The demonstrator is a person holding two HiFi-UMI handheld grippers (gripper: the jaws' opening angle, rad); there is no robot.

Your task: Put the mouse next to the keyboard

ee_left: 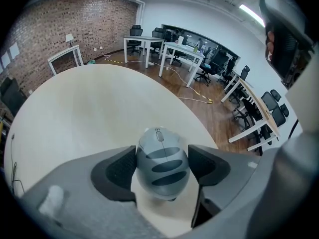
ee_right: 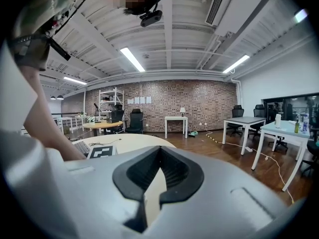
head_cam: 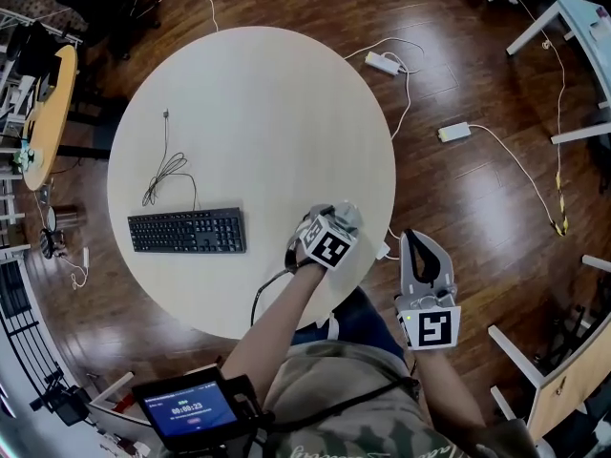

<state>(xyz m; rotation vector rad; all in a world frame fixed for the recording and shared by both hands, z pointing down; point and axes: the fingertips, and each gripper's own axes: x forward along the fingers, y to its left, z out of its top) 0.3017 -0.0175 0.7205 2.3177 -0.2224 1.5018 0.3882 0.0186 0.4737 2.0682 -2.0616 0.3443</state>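
The left claw [ee_left: 160, 169] pinches the mouse [ee_left: 160, 157] by its sides, over the table [head_cam: 258, 93] near its right edge and well apart from the keyboard [head_cam: 187, 230]. The right claw [ee_right: 155, 190] is pressed together and empty, off the table. This looks like the carry. The squeeze should be even, since the rounded shell could slip. Travel low and leftward, then set the mouse just beside the keyboard's right end. In the head view the claw covers the mouse, and I cannot tell whether it touches the table.

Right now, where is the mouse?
In the left gripper view the mouse sits between the jaws of the left gripper, over the table's near right part, well right of the keyboard.
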